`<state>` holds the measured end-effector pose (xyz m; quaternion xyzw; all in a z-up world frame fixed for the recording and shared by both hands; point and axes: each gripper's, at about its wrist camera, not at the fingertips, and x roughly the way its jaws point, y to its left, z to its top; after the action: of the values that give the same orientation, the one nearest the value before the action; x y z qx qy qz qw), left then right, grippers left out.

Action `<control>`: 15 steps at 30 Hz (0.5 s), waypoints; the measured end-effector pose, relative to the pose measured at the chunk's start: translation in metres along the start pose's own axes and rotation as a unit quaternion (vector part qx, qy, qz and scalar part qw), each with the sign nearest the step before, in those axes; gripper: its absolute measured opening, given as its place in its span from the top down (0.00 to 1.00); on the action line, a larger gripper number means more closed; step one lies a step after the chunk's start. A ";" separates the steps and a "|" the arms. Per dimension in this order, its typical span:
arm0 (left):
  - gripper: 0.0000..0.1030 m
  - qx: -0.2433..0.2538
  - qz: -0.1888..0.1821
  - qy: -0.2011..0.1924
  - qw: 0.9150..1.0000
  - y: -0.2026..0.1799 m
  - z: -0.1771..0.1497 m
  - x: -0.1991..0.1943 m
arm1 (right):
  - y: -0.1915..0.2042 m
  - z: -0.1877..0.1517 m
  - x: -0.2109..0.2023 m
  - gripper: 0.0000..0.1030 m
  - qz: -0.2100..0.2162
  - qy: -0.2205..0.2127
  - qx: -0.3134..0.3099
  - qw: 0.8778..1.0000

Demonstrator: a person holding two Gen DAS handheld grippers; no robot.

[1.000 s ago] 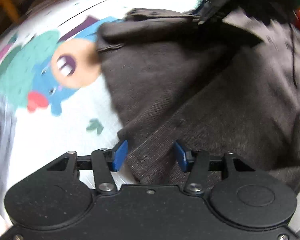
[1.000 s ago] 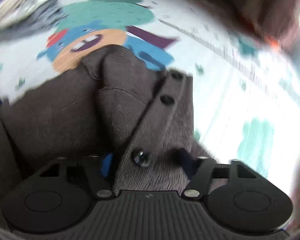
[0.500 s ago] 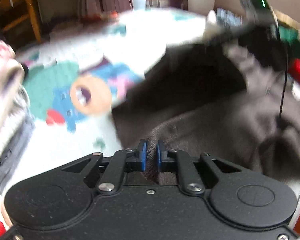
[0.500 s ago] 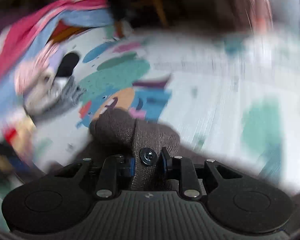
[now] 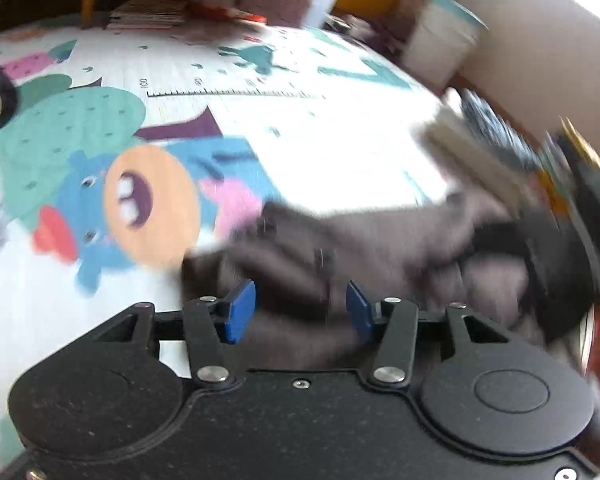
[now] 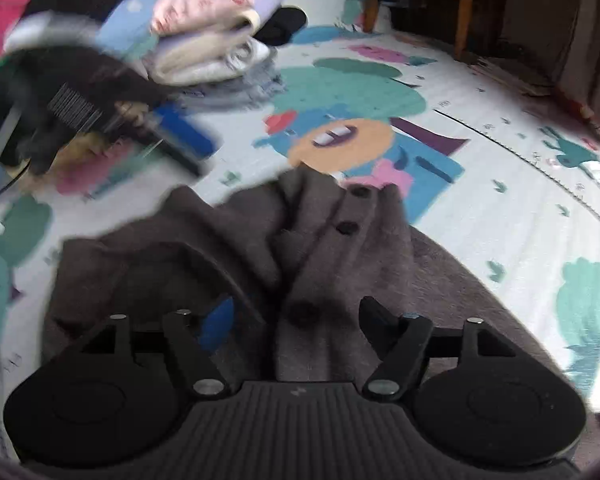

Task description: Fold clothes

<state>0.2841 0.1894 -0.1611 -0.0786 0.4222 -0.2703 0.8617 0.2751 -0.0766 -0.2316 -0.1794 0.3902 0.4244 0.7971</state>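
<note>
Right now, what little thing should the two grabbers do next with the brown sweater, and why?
Probably lift both away. The left gripper and right gripper are opening, their blue pads off the brown cardigan, which lies bunched on the play mat. Then grab an edge to smooth it.

Brown buttoned cardigan [image 6: 340,240], apparently rumpled, on mat.
</note>
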 end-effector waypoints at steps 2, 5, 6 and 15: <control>0.52 -0.062 -0.018 0.022 0.998 0.001 0.018 0.033 | 0.001 -0.002 0.007 0.34 -0.009 0.017 0.011 1.000; 0.52 -0.129 0.031 0.077 0.988 -0.002 0.034 0.083 | 0.003 -0.009 0.015 0.52 -0.017 0.036 0.019 0.999; 0.52 -0.146 0.053 0.097 0.983 -0.004 0.034 0.098 | 0.004 -0.011 0.014 0.54 -0.015 0.036 0.018 0.999; 0.96 -0.133 0.067 -0.045 0.988 -0.029 0.011 0.015 | 0.032 -0.031 -0.018 0.39 -0.045 0.004 -0.092 0.995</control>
<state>0.2887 0.1563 -0.1542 -0.1756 0.4198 -0.1497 0.8778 0.2277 -0.0871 -0.2357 -0.2713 0.3445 0.4210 0.7940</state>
